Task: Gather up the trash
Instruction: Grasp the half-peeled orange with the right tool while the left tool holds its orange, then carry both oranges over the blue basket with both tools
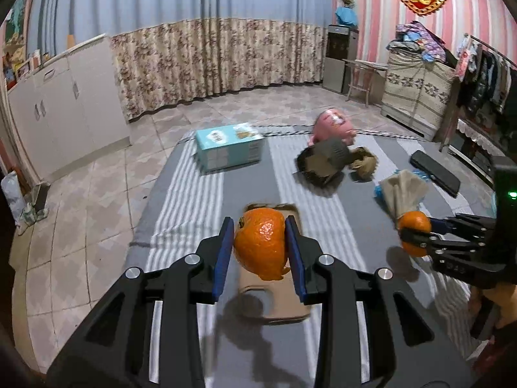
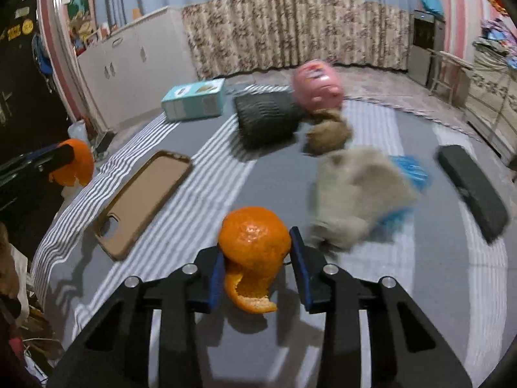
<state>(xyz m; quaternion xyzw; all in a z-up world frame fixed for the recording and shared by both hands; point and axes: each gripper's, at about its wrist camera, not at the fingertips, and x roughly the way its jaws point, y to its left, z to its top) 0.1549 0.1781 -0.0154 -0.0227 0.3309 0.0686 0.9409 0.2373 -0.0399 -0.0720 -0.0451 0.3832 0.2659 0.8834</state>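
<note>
My left gripper (image 1: 259, 236) is shut on a piece of orange peel (image 1: 261, 252), held above a brown phone case (image 1: 278, 307) that lies on the grey striped cloth (image 1: 187, 200). My right gripper (image 2: 257, 249) is shut on a second orange peel (image 2: 255, 242), whose torn strip curls down between the blue pads; its shadow falls on the cloth below. In the left wrist view the right gripper (image 1: 416, 236) comes in from the right edge with its peel (image 1: 415, 226). In the right wrist view the left gripper (image 2: 69, 161) shows at the left edge with its peel (image 2: 79, 165).
Farther back on the cloth lie a teal box (image 2: 194, 98), a dark grey mesh pouch (image 2: 265, 119), a pink bag (image 2: 318, 85) and brown crumpled scraps (image 2: 328, 132). A beige crumpled paper (image 2: 355, 194) lies on a blue wrapper (image 2: 410, 168). A black flat case (image 2: 471, 187) is at the right.
</note>
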